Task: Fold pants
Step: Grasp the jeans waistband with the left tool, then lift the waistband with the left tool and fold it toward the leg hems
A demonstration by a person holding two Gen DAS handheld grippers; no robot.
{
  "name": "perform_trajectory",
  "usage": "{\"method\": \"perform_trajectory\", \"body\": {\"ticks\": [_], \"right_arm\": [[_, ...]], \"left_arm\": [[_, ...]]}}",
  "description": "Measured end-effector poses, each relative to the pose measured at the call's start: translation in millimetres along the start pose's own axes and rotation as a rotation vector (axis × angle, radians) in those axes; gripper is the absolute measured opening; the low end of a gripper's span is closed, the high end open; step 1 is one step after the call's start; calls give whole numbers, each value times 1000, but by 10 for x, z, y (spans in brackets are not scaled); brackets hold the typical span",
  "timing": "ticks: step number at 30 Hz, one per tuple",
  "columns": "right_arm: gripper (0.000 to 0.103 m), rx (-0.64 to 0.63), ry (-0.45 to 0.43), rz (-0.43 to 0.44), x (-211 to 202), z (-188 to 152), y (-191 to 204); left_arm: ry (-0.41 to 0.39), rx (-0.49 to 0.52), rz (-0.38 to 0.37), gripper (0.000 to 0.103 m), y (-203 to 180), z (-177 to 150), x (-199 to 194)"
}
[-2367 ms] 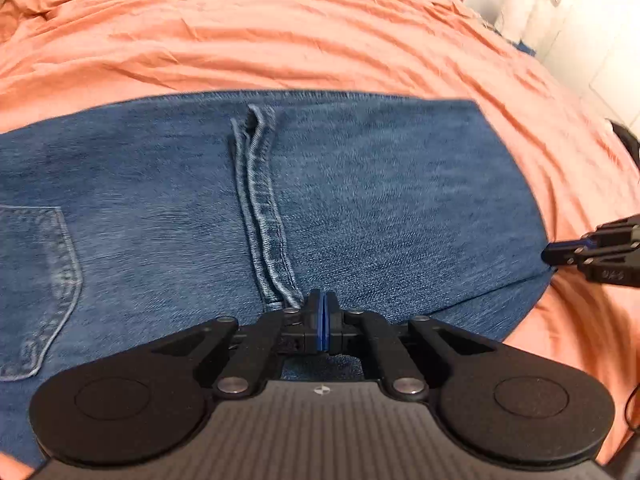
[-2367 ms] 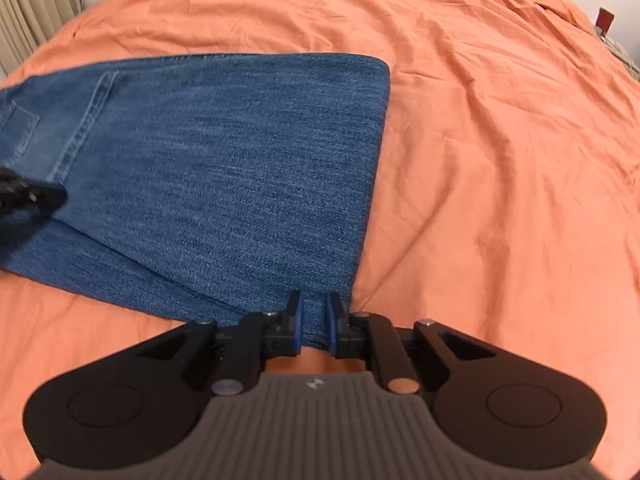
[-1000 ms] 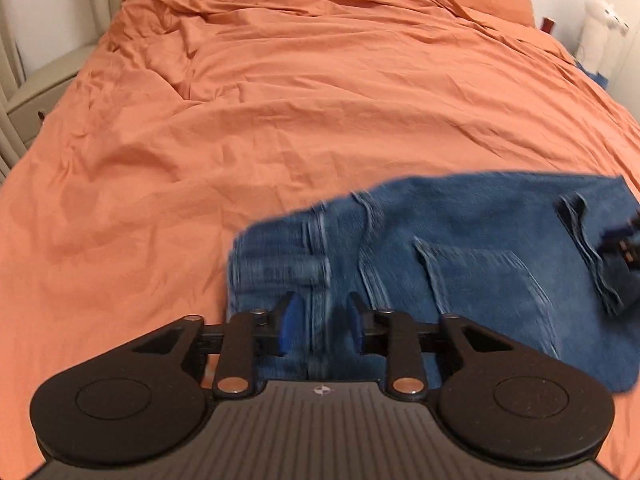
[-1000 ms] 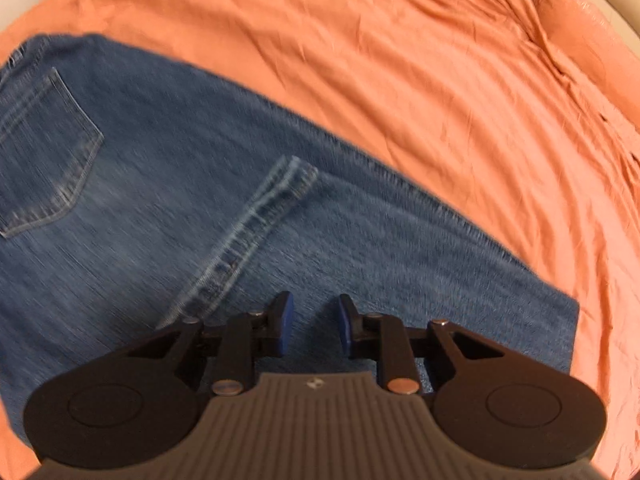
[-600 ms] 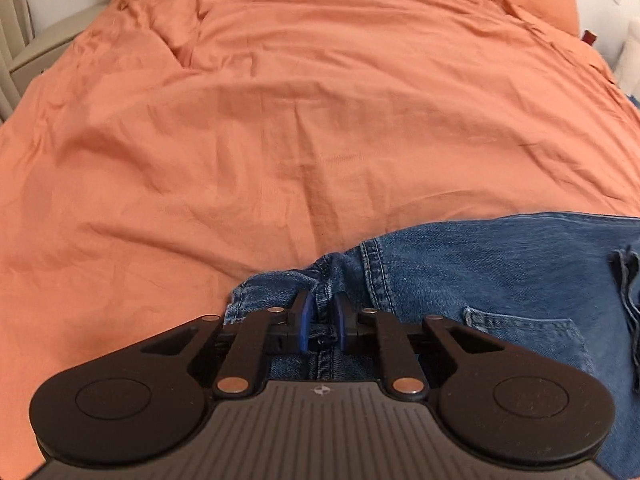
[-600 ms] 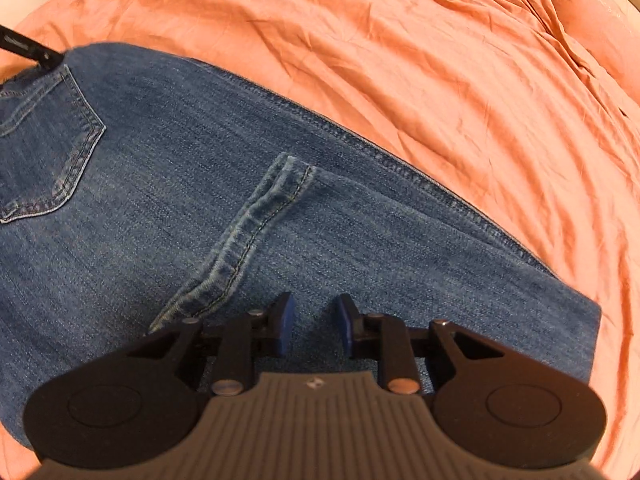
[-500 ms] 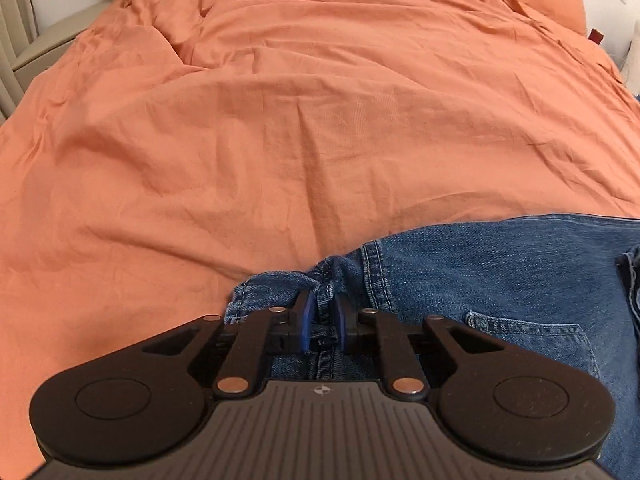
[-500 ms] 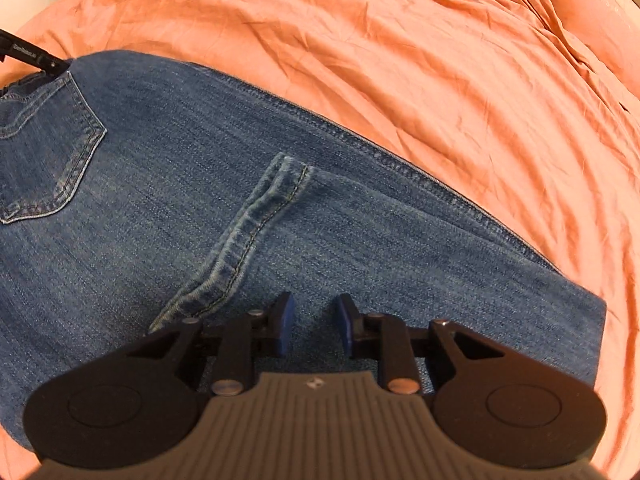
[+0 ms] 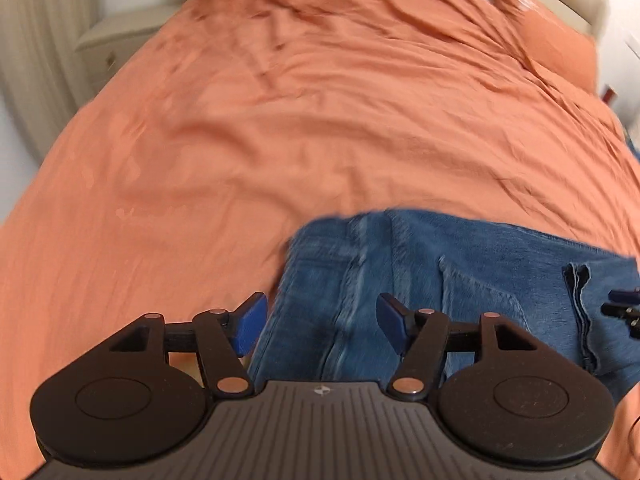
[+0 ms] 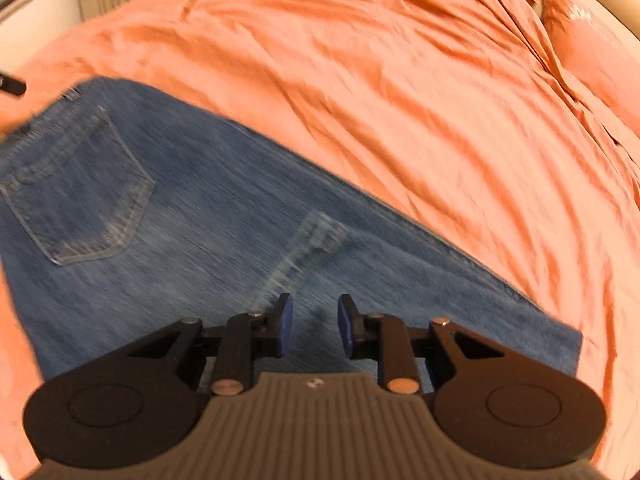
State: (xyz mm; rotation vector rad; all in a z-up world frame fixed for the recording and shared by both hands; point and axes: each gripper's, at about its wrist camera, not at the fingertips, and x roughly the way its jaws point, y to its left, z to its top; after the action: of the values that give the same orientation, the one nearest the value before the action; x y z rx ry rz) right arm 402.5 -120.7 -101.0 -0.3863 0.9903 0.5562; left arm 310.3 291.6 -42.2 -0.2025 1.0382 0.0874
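Blue denim pants (image 9: 460,272) lie folded flat on the orange bed cover (image 9: 300,120). In the left wrist view my left gripper (image 9: 320,320) is open wide over the waistband end, holding nothing. In the right wrist view the pants (image 10: 208,216) stretch from a back pocket (image 10: 80,200) at the left to the folded edge at the right. My right gripper (image 10: 315,324) is open just above the cloth near the leg hems (image 10: 316,236), empty. The right gripper's tip shows at the left wrist view's right edge (image 9: 622,308).
An orange pillow (image 10: 592,48) lies at the head of the bed. A pale bedside cabinet (image 9: 120,36) stands at the left beyond the bed's edge. The orange cover spreads wide beyond the pants.
My left gripper was shut on the waistband and has opened wide and pulled back. My right gripper stays open and has lifted slightly away. Both views are blurred by motion.
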Motion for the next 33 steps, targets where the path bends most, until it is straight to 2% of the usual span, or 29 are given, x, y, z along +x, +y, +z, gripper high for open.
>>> {"method": "perform_trajectory", "body": {"ticks": [2,3,7,11,13,15,17,19,29,33], "right_arm": [[20,-20,-16,19,-41,60,126],[20,-33,-23,25,-50,89,203],[20,-89,-38,61,-65,227,548],[20,-131,-46,105,-26,351,806],[20,-153,-49,108,22,417,931],[20,-168,-48,110,79,480,1030],[20,-180,-45,115,147,533,1094],[20,-198,-40,113,217,579,1141],[20,-185,-19,182,634,971,1116],[10,-225,-4,173,825,1167,1230]], "left_arm": [[8,-88,0,75,160,-115,-18],[14,-144,-24,75,253,-178,-5],[0,-408,-189,79,607,-498,98],[-29,-654,-323,79,884,-793,419],[-31,-747,-397,79,956,-892,613],[-58,-789,-450,78,1004,-903,783],[-61,-785,-468,73,1055,-840,911],[-29,-758,-489,68,1096,-706,1040],[136,-455,-564,61,1010,46,1451],[169,-381,-568,56,908,214,1539]]}}
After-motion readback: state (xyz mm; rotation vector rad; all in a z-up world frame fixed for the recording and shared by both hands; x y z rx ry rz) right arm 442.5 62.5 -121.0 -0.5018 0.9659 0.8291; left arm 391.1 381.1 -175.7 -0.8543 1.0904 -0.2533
